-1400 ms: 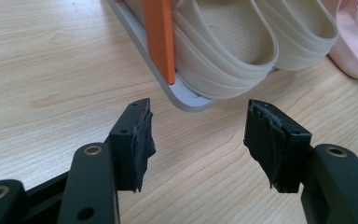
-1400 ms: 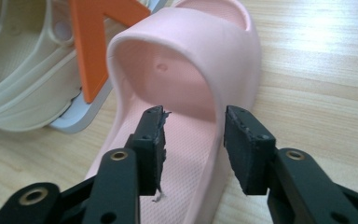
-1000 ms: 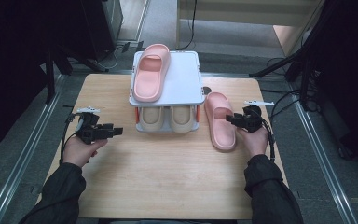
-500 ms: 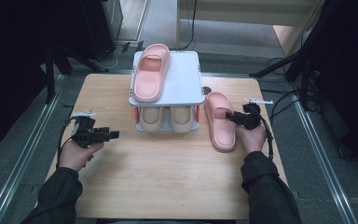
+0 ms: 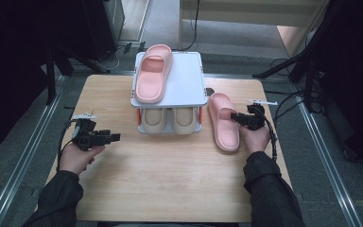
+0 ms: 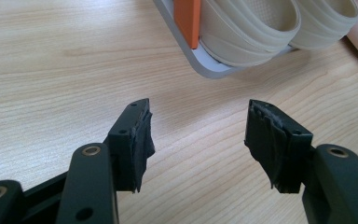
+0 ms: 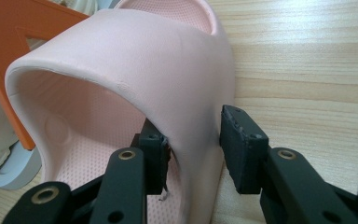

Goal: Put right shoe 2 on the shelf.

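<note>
While straddling slipper (image 7: pixel 135 70) strap | right gripper (image 7: pixel 191 149) fingers closing, level

Two pink slippers are counted: one (image 5: pixel 153 73) on top of the rack and one (image 5: pixel 223 121) on the table. Two beige slippers (image 5: pixel 154 119) (image 5: pixel 185 119) are counted on the lower shelf. One rack (image 5: pixel 187 80), one table (image 5: pixel 170 179) and two grippers (image 5: pixel 115 137) (image 5: pixel 234 116) are recorded.

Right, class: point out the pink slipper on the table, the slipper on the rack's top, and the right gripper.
pink slipper on the table (image 5: pixel 223 126), high view, strap.
slipper on the rack's top (image 5: pixel 153 73), high view, strap.
right gripper (image 7: pixel 193 147), right gripper view, between fingertips.
</note>
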Demonstrator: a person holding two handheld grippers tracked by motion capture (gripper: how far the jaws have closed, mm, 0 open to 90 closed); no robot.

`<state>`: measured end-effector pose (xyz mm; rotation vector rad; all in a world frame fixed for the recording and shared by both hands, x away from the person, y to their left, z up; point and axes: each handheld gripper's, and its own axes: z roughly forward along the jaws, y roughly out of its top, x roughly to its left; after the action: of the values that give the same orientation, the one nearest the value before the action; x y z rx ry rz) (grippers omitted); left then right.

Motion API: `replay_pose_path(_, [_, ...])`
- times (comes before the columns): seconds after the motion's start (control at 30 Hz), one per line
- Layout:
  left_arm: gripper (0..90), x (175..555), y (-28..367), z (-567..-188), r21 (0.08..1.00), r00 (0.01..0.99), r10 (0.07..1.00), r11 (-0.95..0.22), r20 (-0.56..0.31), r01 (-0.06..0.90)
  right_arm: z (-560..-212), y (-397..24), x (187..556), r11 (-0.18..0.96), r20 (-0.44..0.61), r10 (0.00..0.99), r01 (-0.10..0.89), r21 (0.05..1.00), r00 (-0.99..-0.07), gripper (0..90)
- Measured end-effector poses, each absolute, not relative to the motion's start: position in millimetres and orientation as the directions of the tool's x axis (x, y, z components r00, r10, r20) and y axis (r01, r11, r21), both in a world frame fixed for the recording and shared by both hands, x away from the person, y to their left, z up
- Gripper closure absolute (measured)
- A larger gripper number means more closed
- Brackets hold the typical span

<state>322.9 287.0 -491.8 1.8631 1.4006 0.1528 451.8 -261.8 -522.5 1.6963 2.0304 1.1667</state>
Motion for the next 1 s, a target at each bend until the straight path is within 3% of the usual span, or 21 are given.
replay_pose_path(0.47, [40.7,324,288,-493,0.636,0.383,0.853,-0.081,-0.353,0.767,-519,-271,451,-0.036,0.296,0.924,0.714,0.699,-0.243,79.1])
replay_pose_path(1.0, [40.7,325,287,-492,0.641,0.388,0.851,-0.083,-0.353,0.763,-509,-271,449,-0.057,0.325,0.917,0.731,0.68,-0.231,81.4])
